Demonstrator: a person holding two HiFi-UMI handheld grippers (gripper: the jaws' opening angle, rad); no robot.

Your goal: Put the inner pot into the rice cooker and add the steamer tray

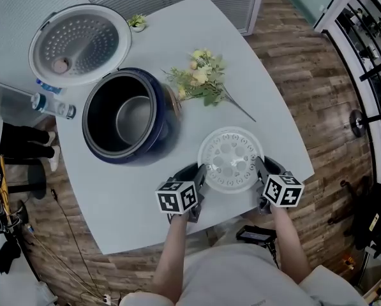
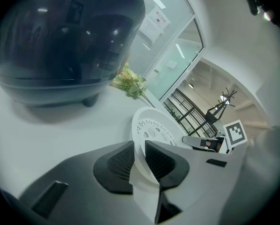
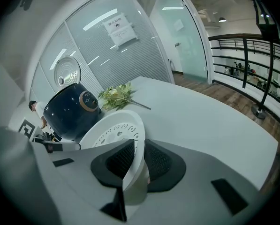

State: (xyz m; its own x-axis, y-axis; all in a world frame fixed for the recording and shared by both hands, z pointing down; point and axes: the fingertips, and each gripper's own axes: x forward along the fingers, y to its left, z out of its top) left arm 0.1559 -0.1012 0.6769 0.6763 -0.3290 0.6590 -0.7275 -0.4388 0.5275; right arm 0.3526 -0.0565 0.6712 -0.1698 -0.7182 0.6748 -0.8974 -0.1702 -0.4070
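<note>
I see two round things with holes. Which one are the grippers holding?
The white tray, pinched at its rim by the left gripper and right gripper. The lid stands open on the cooker, untouched.

Your dark blue rice cooker (image 1: 157, 139) stands open, its lid (image 1: 80, 43) tipped back, with the inner pot (image 1: 134, 118) already seated inside. Your white, round, perforated steamer tray (image 1: 231, 159) lies level near the cooker's right, its rim pinched by the left gripper (image 1: 200, 174) and right gripper (image 1: 261, 169)
</note>
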